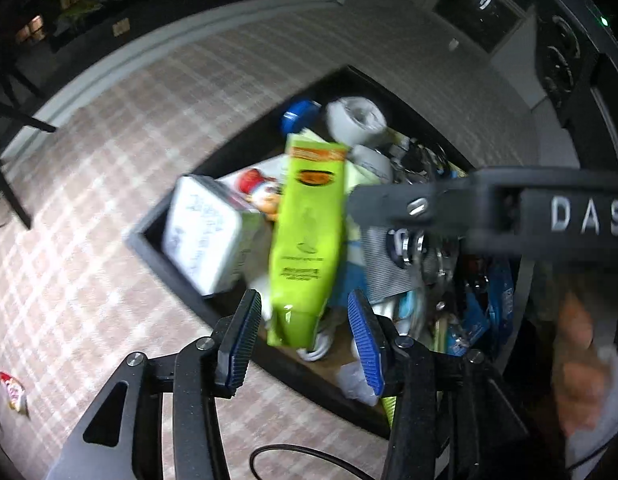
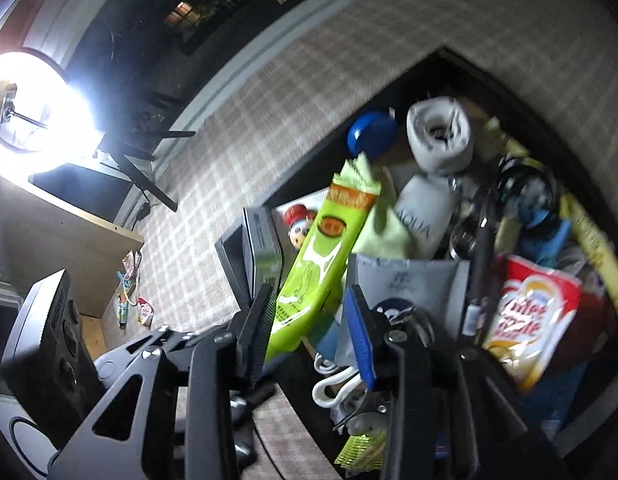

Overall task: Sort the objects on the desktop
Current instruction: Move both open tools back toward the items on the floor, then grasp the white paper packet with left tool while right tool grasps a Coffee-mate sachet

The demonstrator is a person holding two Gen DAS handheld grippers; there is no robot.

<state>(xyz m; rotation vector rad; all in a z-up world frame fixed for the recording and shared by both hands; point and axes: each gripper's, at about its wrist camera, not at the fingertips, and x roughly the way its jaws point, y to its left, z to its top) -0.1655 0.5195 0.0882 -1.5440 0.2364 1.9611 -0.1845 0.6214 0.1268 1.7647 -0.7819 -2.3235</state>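
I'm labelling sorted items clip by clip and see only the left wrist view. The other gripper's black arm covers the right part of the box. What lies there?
Observer: A red and white snack pouch lies there, at the right side of the box.
Operator: Can you read the white bottle's label?
Observer: Yes. In the right wrist view the white bottle reads AQUA.
Operator: Where does the light come from?
Observer: A bright round lamp shines at the far left of the right wrist view.
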